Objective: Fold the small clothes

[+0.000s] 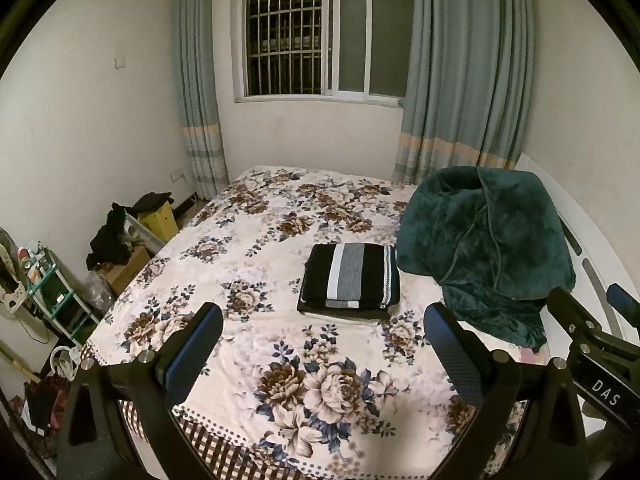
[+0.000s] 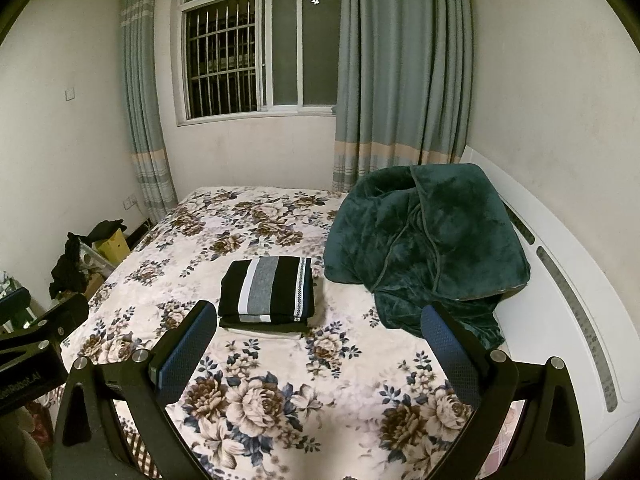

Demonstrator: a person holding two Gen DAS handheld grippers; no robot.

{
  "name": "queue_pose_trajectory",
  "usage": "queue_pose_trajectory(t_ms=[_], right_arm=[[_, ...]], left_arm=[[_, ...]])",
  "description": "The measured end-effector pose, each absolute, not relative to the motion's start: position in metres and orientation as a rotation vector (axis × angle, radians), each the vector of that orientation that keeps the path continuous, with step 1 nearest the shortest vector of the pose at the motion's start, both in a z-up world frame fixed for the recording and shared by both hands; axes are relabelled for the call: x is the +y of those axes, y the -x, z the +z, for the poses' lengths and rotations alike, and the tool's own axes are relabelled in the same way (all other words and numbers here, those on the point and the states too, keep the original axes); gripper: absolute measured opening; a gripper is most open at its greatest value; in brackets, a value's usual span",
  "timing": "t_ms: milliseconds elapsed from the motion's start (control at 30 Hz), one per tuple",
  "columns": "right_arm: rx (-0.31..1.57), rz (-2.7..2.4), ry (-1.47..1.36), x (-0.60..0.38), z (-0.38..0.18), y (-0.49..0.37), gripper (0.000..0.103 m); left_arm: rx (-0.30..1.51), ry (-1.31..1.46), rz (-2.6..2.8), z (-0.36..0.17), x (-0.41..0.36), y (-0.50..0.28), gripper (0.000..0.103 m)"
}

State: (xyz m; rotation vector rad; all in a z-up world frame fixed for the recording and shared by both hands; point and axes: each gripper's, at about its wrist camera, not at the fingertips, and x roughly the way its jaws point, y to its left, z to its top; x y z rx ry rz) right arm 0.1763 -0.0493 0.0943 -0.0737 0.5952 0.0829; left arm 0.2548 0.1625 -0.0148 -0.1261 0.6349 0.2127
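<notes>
A folded garment [image 1: 351, 280] with black, white and grey stripes lies flat on the floral bedspread [image 1: 280, 360], on top of other folded dark and white pieces. It also shows in the right wrist view [image 2: 267, 290]. My left gripper [image 1: 322, 320] is open and empty, held above the near part of the bed, short of the stack. My right gripper [image 2: 318, 320] is open and empty too, at the same distance. The right gripper's body shows at the right edge of the left wrist view [image 1: 592, 344].
A dark green plush blanket [image 1: 486, 248] is heaped on the bed right of the stack, also seen in the right wrist view [image 2: 424, 248]. A white headboard [image 2: 568, 280] runs along the right. Boxes, dark clothes and a small shelf [image 1: 52, 292] stand on the floor at left.
</notes>
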Motion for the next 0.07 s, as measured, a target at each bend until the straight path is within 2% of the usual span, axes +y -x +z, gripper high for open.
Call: queue_pose_trajectory(t_ms=[67], right_arm=[[0.594,0.084,0.072,-0.0495,0.0951,-0.1756,0.103]], left_arm=[[0.636,0.128,0.210,-0.0147,0.1627,-0.2546,0.103]])
